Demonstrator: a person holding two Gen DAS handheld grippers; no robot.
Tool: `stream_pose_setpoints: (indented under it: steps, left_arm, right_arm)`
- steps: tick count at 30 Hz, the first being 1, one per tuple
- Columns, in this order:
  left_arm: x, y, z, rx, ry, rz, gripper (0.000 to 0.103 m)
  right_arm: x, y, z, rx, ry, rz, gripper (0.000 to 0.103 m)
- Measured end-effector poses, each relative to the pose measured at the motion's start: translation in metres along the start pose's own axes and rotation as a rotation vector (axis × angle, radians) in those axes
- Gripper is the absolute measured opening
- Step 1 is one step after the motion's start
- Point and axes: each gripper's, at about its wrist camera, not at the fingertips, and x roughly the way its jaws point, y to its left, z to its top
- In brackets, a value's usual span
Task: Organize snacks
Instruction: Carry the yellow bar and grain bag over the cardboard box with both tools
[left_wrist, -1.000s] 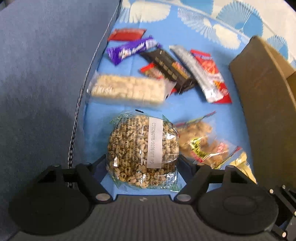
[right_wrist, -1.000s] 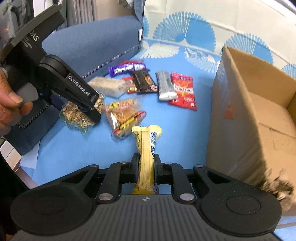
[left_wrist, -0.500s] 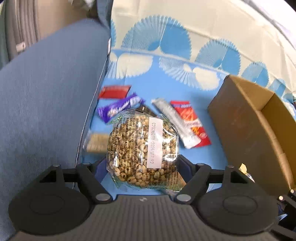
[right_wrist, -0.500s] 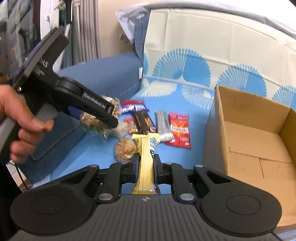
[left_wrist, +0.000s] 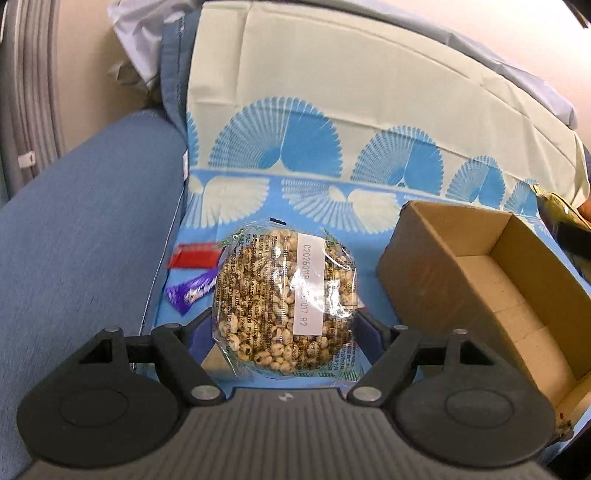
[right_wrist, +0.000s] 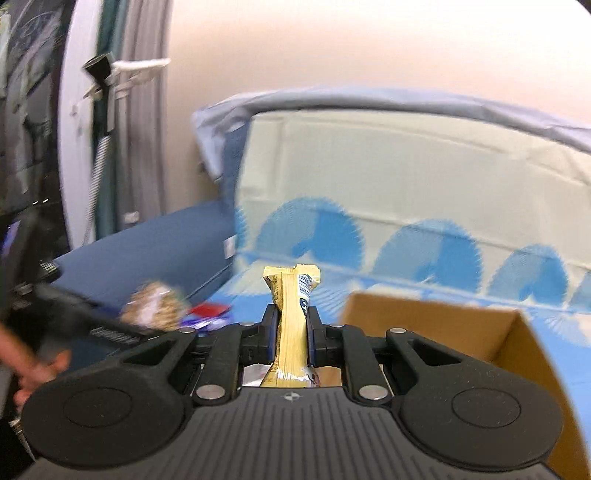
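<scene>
Left gripper (left_wrist: 284, 326): its jaws stand wide and clamp the round puffed-grain cake (left_wrist: 286, 297) by its two edges. A flat disc this broad leaves no narrower line to pinch, so the wide span looks forced by the shape.

Puffed-grain cake: sealed in clear wrap with a white label strip, held flat-face up and clear of the cloth, in front of the red packet (left_wrist: 194, 255) and the purple wrapper (left_wrist: 190, 291) that lie on the seat behind it.

Right gripper (right_wrist: 291, 325): jaws nearly together, pinching the yellow bar (right_wrist: 291, 314) across its thin sides. The bar stands out along the fingers, its crimped end free beyond the tips.

Yellow bar: aloft, just left of the near corner of the cardboard box (right_wrist: 436, 317) in the right wrist view, which is blurred.

Cardboard box: open at the top and, as far as its floor shows, with nothing in it. It sits on the blue fan-patterned cloth (left_wrist: 325, 206) to the right of the loose snacks, a likely place to gather them.

Surface: a sofa seat covered with the cloth, not a bench; the blue armrest (left_wrist: 81, 229) bounds it on the left.

Person's hand (right_wrist: 33, 369): at the left edge of the right wrist view, gripping the left tool's handle.

Step in hand, as I judge it: both snacks are lifted and being carried toward the box, one per gripper, to save a trip.

Risk: the slippery wrap on the cake could slide between the pads if tilted.
</scene>
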Motion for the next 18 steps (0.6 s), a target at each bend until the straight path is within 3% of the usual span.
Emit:
stream_pose_setpoints:
  steps: [3,8,18]
  left_arm:
    - [0.001,-0.011,0.002,0.009,-0.016,-0.007,0.082]
    - [0.004,-0.036,0.010,-0.009,-0.054,-0.056,0.082]
    - [-0.007,-0.128,0.013,0.106,-0.205,-0.218,0.082]
  right_arm:
    - [0.004,-0.031,-0.007,0.067,0.000,-0.069,0.016]
    - [0.000,-0.073,-0.020,0.224,0.049,-0.110,0.016]
    - [-0.019,-0.107,-0.030,0.212,0.054,-0.224,0.016]
